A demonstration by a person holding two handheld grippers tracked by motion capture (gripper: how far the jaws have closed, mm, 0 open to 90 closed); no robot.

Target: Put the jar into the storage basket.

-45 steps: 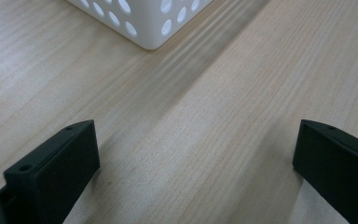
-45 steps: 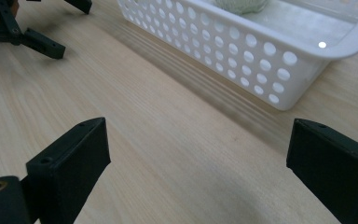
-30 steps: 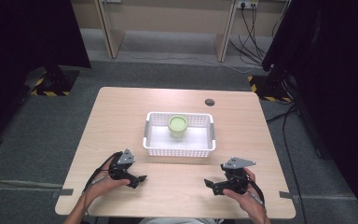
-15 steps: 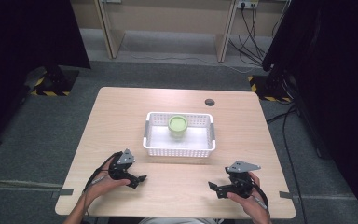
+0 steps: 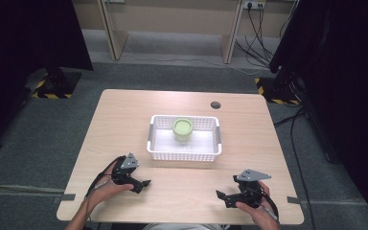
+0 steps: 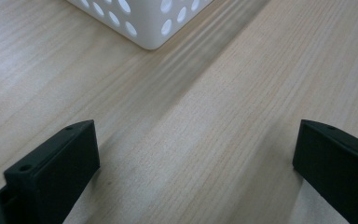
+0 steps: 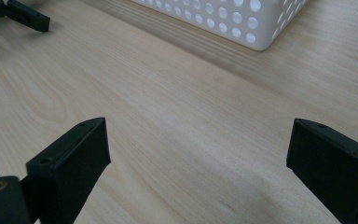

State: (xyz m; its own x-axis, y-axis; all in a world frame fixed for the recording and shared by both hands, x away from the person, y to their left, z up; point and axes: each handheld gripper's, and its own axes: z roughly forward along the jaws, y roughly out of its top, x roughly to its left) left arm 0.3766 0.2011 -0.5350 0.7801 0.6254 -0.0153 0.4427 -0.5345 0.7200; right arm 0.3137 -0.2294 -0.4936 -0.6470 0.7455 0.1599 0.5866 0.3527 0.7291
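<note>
Resting on one table (image 5: pixel 124 120), two tools, left (image 5: pixel 143 183) and right (image 5: pixel 222 197) (both spread), flank one basket (image 5: pixel 184 152) holding one green cup (image 5: pixel 182 127).

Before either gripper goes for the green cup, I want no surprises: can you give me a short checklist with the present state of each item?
1. Left gripper open, holding nothing: ok.
2. Right gripper open, holding nothing: ok.
3. Green cup upright inside the white basket, near its far wall: ok.
4. Table between the grippers and the basket free of obstacles: ok.
5. Cup's contents: cannot tell.
6. Small dark disc lies beyond the basket, out of the path: ok.
</note>
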